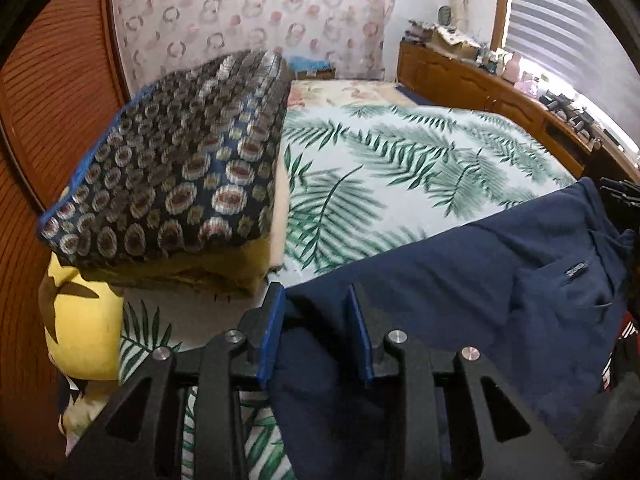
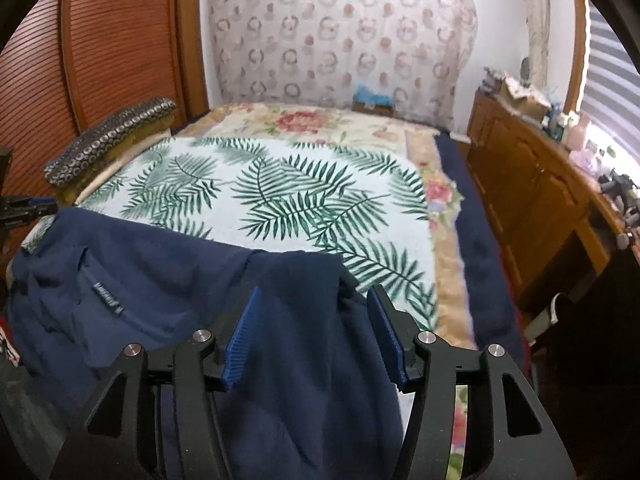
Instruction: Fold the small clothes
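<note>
- The left gripper (image 1: 316, 300) had its blue pads parted a little, with a fold of the navy garment (image 1: 480, 280) lying between them; the pads did not seem to press on the cloth, though the blur made that hard to judge.
- The right gripper (image 2: 316, 304) stood spread wider, a hump of the same navy garment (image 2: 168, 276) lying loose between its pads and clear of both.
- The garment lay across the near edge of the palm-leaf sheet (image 2: 280, 184), with a small label (image 2: 107, 297) showing on its cloth.
- At the left of the sheet, near the garment, sat a yellow pillow (image 1: 80, 336).
- Above the pillow, still at the sheet's left side, rested a dark cushion (image 1: 172, 168) patterned with rings.
- Beyond the sheet's far edge lay a floral blanket (image 2: 312, 120).
- Along the sheet's right side ran a wooden cabinet (image 2: 532, 184) with clutter on top.
- Behind the far end of the sheet hung a patterned curtain (image 2: 340, 32).
</note>
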A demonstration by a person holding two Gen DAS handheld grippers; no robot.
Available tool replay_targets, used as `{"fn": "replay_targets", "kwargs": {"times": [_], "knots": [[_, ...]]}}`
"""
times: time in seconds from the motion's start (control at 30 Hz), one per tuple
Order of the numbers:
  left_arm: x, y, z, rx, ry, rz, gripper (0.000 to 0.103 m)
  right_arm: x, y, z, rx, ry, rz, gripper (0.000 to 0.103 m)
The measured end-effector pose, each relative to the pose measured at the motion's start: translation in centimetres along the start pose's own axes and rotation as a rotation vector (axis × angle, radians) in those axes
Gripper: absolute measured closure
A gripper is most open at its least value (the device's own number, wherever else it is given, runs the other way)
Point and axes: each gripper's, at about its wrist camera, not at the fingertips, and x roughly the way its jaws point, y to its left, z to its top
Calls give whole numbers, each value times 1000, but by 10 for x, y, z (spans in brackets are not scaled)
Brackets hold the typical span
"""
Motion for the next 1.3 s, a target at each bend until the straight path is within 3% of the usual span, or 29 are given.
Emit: {"fn": "replay_targets", "kwargs": {"times": [0.27, 0.47, 0.57, 0.83, 0.93, 1.0, 1.07, 1.17, 1.23, 1.3], "knots": [[11, 5, -7, 7, 8, -10, 69, 36, -7, 3, -3, 62, -14, 31], [15, 11, -5, 1, 10, -5, 53, 48, -21, -4, 18, 98, -26, 27], [15, 19, -5, -18, 10, -43, 52, 54, -24, -6, 30, 112, -17, 26], [14, 17, -8, -4, 3, -36, 52, 62, -23, -5, 39, 129, 28, 27], [13, 15, -10, 9, 4, -59, 60, 60, -21, -6, 26, 125, 68, 43], [11, 12, -10, 21, 11, -103, 82, 58, -17, -6, 8, 129, 103, 59], [6, 7, -10, 29, 14, -146, 97, 55, -13, -6, 7, 138, 153, 87], [-20, -2, -6, 13, -69, -242, 99, 44, -3, -8, -4, 109, 153, 91], [-53, -9, 3, 18, -161, -234, 99, 25, -2, -6, 25, 59, 158, 92], [-83, -13, 15, 17, -232, -276, 99, -1, -3, -1, 49, -1, 152, 92]]}}
